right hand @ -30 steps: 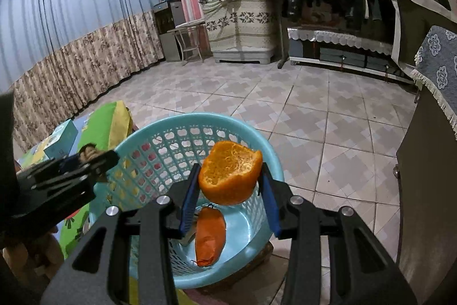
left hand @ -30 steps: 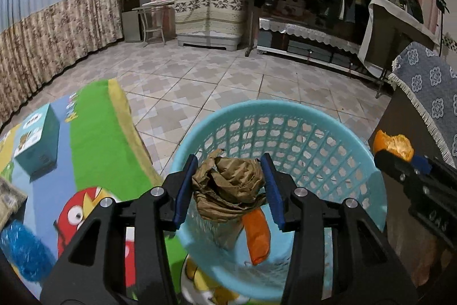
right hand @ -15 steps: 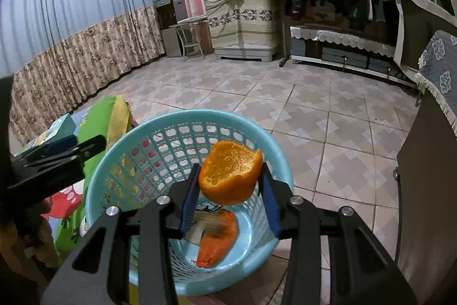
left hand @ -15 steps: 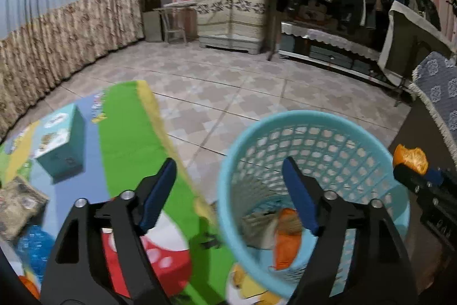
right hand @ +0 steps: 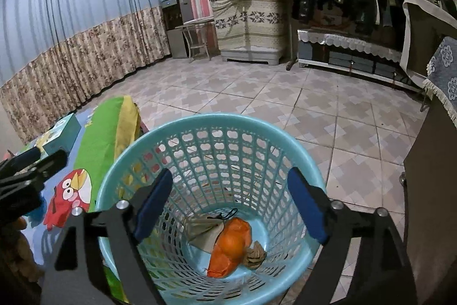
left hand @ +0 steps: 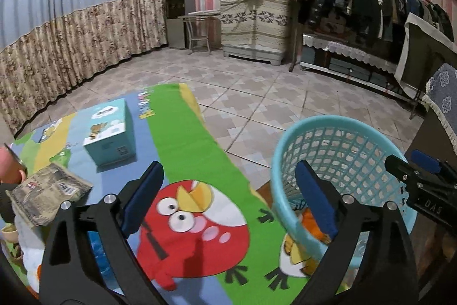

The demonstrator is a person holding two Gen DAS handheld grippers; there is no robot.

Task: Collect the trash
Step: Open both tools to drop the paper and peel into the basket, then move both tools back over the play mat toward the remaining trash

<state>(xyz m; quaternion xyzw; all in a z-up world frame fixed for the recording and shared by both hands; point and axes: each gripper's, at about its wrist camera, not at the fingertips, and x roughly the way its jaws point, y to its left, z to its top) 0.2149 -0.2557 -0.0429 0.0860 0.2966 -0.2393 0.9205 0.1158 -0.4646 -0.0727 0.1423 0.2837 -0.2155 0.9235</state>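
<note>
Both the left gripper (left hand: 228,199) and right gripper (right hand: 230,207) have just been opening and stand wide and empty, the right directly above the light-blue perforated plastic basket (right hand: 200,130) holding orange peel (right hand: 232,243) and crumpled brown paper (right hand: 255,255).

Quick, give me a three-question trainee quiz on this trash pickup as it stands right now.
1. True or false: the right gripper holds something.
2. What lies in the blue basket? A) orange peel and crumpled paper B) a tissue box C) nothing
3. Which gripper hangs over the cartoon mat?

Key: 1 false, its jaws have just been opening, nothing between them. 2 A. 3 the left gripper, also empty and just opened.
</note>
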